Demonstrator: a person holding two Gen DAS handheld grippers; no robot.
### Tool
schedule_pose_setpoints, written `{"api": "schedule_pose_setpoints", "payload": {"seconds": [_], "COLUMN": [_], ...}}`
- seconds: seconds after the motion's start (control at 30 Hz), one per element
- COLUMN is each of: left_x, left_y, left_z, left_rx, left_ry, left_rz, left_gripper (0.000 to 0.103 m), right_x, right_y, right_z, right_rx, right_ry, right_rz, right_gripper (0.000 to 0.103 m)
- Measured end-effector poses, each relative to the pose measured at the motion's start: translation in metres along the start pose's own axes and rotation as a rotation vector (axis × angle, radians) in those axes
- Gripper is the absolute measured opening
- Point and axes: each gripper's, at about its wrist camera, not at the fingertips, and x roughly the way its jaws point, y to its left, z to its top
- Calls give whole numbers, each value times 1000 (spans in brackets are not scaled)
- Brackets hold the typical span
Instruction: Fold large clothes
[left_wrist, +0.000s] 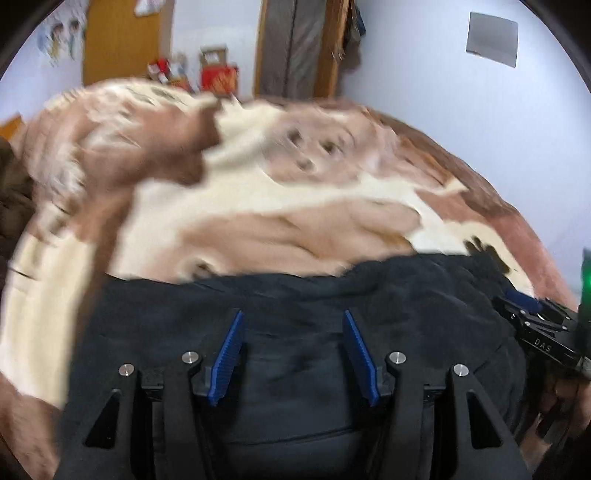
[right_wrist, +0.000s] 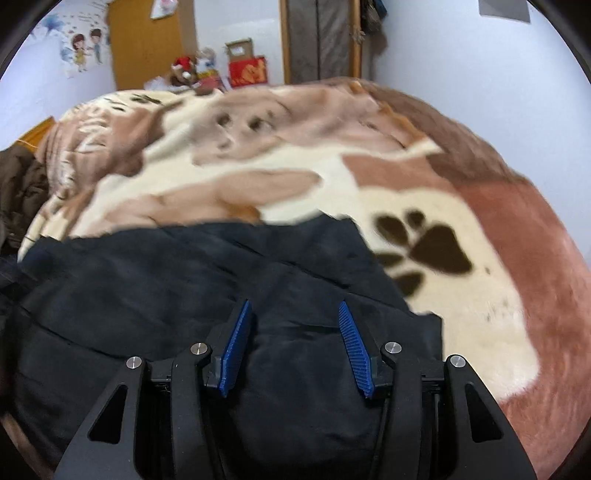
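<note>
A large black padded garment (left_wrist: 295, 369) lies crumpled on the bed, filling the lower half of both views. My left gripper (left_wrist: 293, 314) hovers low over its middle, open, blue pads apart, with only flat black cloth showing below the gap. My right gripper (right_wrist: 295, 303) stands open over the garment (right_wrist: 166, 295) near its right edge, where a soft bulge of cloth rises between the fingers; the pads do not press on it. In the left wrist view the right gripper (left_wrist: 532, 314) shows at the far right, over the garment's edge.
The bed is covered by a plush cream and brown blanket (right_wrist: 461, 314) with dark paw prints (right_wrist: 436, 247). A brown garment (right_wrist: 18, 184) is heaped at the left edge. Red boxes (right_wrist: 247, 70) and plush toys (right_wrist: 192, 74) stand beyond the far end, near a wooden door (right_wrist: 147, 44).
</note>
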Motion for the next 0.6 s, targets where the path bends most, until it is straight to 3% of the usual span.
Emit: {"api": "schedule_pose_setpoints", "payload": {"seconds": [0.17, 0.3, 0.6], "left_x": [14, 36, 56], "left_y": [69, 83, 81], "left_z": [-23, -43, -43], "left_rx": [-66, -117, -136], "left_ry": [57, 41, 48], "left_rz": [159, 128, 127], "left_gripper": [57, 58, 57], "right_x": [10, 24, 32], "right_y": [-1, -2, -1], "right_z": [-6, -8, -7], "right_rx": [2, 11, 11], "right_ry": [-11, -6, 16], "right_rz": [1, 11, -3], "right_gripper": [48, 48, 48]}}
